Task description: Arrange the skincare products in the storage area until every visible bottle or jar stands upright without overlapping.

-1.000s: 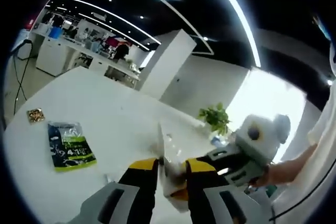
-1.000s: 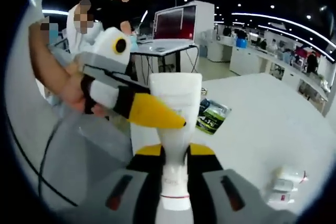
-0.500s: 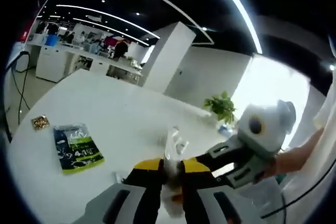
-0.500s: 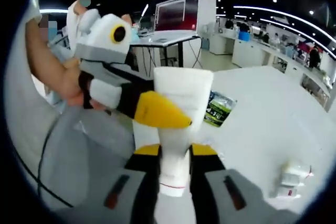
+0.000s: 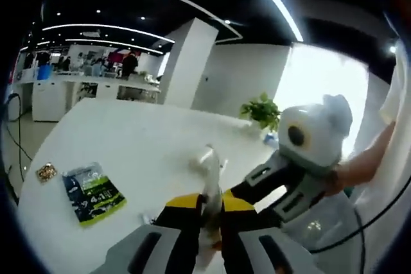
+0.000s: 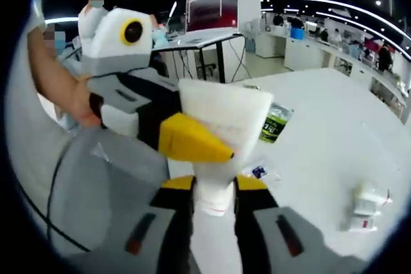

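Both the left tool [image 5: 210,219] and right tool [image 6: 214,187] pinch one white soft tube [image 6: 221,133] above the glossy white worktop [image 6: 334,139]; green sachet [image 6: 275,122] and small white bottle [image 6: 367,205] lie beyond

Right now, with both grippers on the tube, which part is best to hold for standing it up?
The narrow round lower part of the tube, where the right gripper clamps it, coming from below along its length. The far end fans out wide and flat, so the left gripper, pinching it from the side, probably gives less control.
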